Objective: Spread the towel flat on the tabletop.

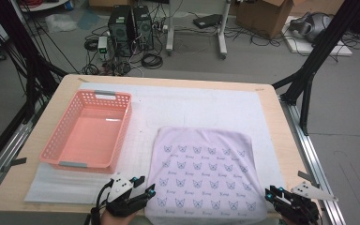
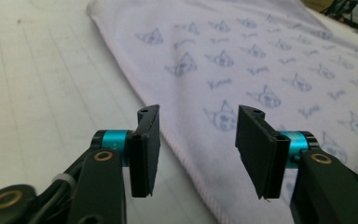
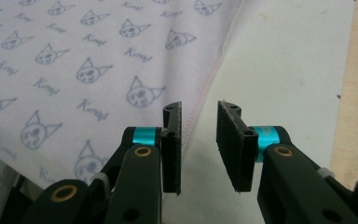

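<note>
On the table [image 1: 42, 187], a white foam mat [image 1: 192, 101] is spread, and a pale lilac cloth [image 1: 201, 171] printed with small cat faces is laid flat on its near right part. The cloth's near edge is seen hanging slightly past the table's front edge. A pink perforated basket [image 1: 88, 131] is set on the mat's left part, well apart from the cloth, with nothing seen inside it.

The left tongs [image 1: 145, 185] are held at the cloth's near left corner, just beside its hem. From the left gripper view, the left tongs [image 2: 193, 144] are seen parted fairly wide, with the stitched hem of the cloth [image 2: 261, 51] running beneath the gap; nothing is gripped, and the pads are not pressed on the fabric.

The right tongs [image 1: 271, 193] are held at the cloth's near right corner. From the right gripper view, the right tongs [image 3: 198, 144] are seen parted by a narrower gap, positioned over the pink-stitched right hem of the cloth [image 3: 74, 60] where it meets the mat [image 3: 284, 60]. No fabric is clamped between the pads; whether the tips touch the cloth cannot be told.

A strip of bare wood is visible at the right edge in that view. Beyond the table, computer towers [image 1: 131, 26] and tangled cables are seen on the floor.
</note>
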`<state>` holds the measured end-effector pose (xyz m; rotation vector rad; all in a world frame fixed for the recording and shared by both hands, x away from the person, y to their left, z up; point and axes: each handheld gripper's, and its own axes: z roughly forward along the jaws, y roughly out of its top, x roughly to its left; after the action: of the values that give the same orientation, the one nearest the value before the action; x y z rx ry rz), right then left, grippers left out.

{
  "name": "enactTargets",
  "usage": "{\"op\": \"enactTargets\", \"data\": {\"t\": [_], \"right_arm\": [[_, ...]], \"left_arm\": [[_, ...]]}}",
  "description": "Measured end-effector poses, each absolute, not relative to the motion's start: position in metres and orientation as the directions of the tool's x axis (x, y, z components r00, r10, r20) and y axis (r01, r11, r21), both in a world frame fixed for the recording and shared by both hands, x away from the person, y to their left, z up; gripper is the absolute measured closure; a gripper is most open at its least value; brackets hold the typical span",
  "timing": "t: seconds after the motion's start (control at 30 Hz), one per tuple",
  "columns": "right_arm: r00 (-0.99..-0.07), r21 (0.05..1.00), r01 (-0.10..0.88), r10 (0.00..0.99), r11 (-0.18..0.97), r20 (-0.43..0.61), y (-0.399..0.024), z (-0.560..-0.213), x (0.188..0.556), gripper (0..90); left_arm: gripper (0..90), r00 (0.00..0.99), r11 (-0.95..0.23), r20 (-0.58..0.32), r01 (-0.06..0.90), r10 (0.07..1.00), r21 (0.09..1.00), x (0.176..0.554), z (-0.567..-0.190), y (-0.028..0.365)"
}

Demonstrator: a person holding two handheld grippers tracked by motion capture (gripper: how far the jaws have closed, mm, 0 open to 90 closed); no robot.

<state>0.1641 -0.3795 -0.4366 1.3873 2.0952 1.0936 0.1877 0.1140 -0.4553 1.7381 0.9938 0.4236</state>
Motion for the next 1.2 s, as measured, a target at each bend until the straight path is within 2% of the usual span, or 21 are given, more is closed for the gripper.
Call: {"op": "enactTargets", "data": {"t": [0.2,0.63,0.83,1.03,1.2], "right_arm": [[-0.431,0.797,0.57,0.898,0.201,0.083,-0.379,-0.432,0.177,70.3],[-0.409,0.785,0.59,0.908,0.191,0.087,-0.389,-0.437,0.243,67.9],[-0.412,0.798,0.575,0.907,0.181,0.092,-0.391,-0.432,0.282,68.0],[-0.387,0.781,0.597,0.919,0.186,0.076,-0.393,-0.427,0.329,67.7],[-0.428,0.742,0.628,0.901,0.235,0.077,-0.38,-0.426,0.365,66.9]], "left_arm": [[43.6,0.611,-0.097,-0.181,0.393,0.771,0.915,0.213,-0.449,0.11],[42.8,0.629,-0.109,-0.189,0.403,0.754,0.909,0.282,-0.447,0.103],[42.8,0.633,-0.136,-0.17,0.406,0.756,0.904,0.297,-0.448,0.098],[43.6,0.612,-0.114,-0.206,0.441,0.764,0.89,0.303,-0.449,0.1],[43.9,0.612,-0.117,-0.206,0.445,0.763,0.888,0.304,-0.449,0.1]]}}
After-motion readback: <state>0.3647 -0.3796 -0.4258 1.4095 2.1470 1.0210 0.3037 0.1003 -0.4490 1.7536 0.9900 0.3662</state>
